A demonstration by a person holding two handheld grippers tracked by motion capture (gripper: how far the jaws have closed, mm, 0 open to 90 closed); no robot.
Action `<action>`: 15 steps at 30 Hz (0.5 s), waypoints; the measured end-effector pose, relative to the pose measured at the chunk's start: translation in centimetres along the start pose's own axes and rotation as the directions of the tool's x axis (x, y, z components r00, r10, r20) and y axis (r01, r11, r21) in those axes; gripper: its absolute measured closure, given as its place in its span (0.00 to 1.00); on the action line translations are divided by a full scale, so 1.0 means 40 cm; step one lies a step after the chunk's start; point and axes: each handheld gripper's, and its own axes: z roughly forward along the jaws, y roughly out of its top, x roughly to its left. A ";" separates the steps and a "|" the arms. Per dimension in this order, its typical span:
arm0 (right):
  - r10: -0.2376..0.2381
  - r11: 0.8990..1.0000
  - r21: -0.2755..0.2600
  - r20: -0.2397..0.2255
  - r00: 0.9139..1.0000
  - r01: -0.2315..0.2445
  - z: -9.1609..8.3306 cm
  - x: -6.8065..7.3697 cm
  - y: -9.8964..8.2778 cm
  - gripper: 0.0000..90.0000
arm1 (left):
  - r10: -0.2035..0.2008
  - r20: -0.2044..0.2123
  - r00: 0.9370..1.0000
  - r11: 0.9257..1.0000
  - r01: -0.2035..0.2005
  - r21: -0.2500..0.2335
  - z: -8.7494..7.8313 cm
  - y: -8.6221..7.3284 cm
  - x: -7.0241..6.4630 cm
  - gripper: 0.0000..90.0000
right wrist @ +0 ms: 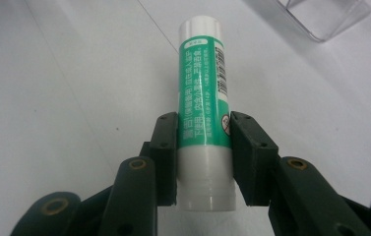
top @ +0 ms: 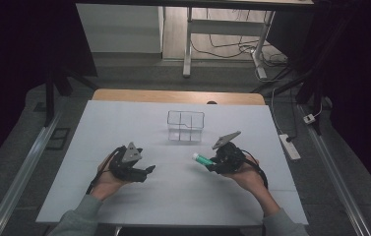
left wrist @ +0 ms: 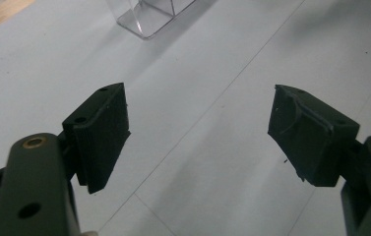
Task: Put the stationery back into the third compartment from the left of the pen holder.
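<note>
A white-covered worktop (top: 124, 128) fills the middle of the high view, with a strip of bare wood showing along its far edge near the top centre. A clear plastic organizer box (top: 186, 126) with inner dividers stands on it just above the centre of that frame, upright and apart from both hands; its corner shows again at the upper left of the left gripper view (left wrist: 146, 17) and at the upper right of the right gripper view (right wrist: 328, 17). At the lower left of the high view the left hand (top: 105, 179) holds the left claw (top: 146, 172) low over the sheet, its grey three-cornered plate on top. In the left gripper view this claw (left wrist: 198, 130) stands wide, its two black pads far apart with only bare white surface between them. At the lower right of the high view the right hand (top: 247, 173) carries the right claw (top: 206, 162), which points toward the centre of the frame, below and to the right of the box. In the right gripper view the right claw (right wrist: 203, 147) is clamped on a glue stick (right wrist: 202, 93), green-labelled with a white cap and white base; the pads press on both sides of its lower half and the cap end points to the top of the frame. In the high view the glue stick (top: 201, 158) juts leftward from the claw, near the box but not touching it.
</note>
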 end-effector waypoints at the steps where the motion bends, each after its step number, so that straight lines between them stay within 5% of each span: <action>1: -0.007 1.000 -0.003 -0.002 1.000 0.007 0.003 0.001 0.004 0.71 | 0.002 0.000 1.000 1.000 -0.002 -0.001 0.000 0.001 -0.001 0.26; 15: -0.049 0.999 -0.004 -0.033 0.998 0.049 0.043 0.033 0.061 0.72 | 0.025 0.009 1.000 1.000 -0.025 -0.001 0.009 0.015 -0.015 0.26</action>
